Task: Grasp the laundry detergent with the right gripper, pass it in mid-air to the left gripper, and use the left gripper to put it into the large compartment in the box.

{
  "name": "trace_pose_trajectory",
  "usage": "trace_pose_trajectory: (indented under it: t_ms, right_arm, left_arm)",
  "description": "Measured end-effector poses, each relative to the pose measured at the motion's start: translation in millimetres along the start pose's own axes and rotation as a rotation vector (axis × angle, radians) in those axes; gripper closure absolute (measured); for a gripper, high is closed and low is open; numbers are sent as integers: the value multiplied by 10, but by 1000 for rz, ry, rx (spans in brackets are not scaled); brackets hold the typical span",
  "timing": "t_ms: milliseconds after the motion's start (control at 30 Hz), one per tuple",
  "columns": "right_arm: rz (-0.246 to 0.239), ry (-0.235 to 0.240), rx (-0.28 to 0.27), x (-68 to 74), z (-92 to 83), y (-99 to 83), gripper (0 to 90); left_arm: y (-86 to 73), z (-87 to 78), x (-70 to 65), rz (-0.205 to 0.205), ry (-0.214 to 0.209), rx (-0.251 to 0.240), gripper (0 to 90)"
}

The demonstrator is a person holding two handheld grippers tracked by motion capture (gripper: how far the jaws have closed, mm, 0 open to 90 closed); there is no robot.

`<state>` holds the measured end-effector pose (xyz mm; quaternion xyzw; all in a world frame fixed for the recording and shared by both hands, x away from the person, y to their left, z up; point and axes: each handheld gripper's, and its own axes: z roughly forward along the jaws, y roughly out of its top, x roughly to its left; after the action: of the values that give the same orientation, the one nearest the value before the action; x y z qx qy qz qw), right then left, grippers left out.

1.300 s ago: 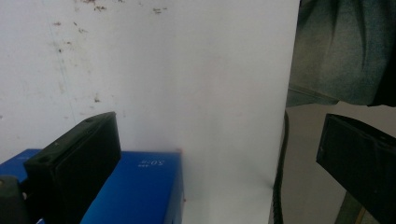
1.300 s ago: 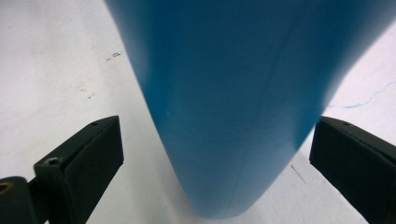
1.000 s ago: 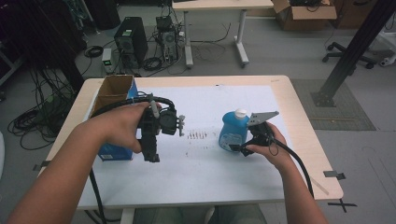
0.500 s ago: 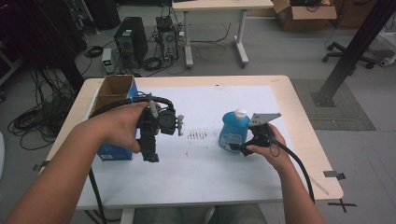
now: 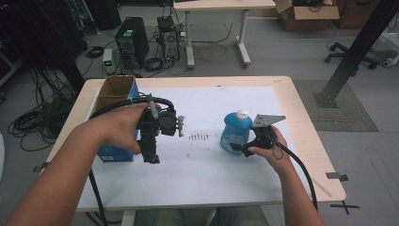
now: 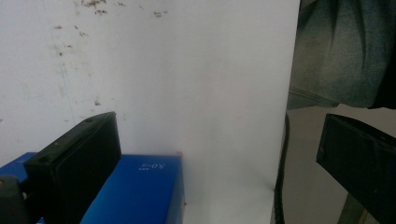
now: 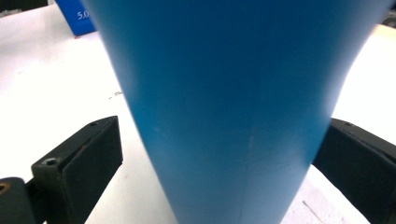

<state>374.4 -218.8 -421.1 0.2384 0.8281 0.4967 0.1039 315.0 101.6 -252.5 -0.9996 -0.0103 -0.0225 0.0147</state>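
Note:
A blue bottle (image 5: 234, 133) with a white cap stands upright on the white table cover, right of centre. My right gripper (image 5: 237, 148) reaches it from the right, low on its body. In the right gripper view the bottle (image 7: 233, 107) stands between the jaws of the right gripper (image 7: 219, 158); a strip of table shows between the left jaw and the bottle, and the right jaw sits at its edge. My left gripper (image 5: 151, 157) is held above the table near a blue box (image 5: 112, 151). In its own view the left gripper (image 6: 215, 130) is open with nothing between its jaws.
The blue box (image 6: 135, 191) has an open cardboard top (image 5: 115, 90) and stands at the table's left side. Dark specks (image 5: 197, 137) mark the cover between the grippers. The table's near edge and a black cable (image 6: 280, 177) lie under the left gripper.

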Motion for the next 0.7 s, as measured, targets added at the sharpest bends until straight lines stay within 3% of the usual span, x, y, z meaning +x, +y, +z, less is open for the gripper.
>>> trace_pose_trajectory:
  t_ms: [433,700]
  right_arm:
    - [12,-44,-39,-1,6,-10,37]
    - [15,-64,-48,-3,9,-20,96]
  left_arm:
    - [-9,27,-3,0,-6,6,2]
    - [-4,31,2,0,-7,6,2]
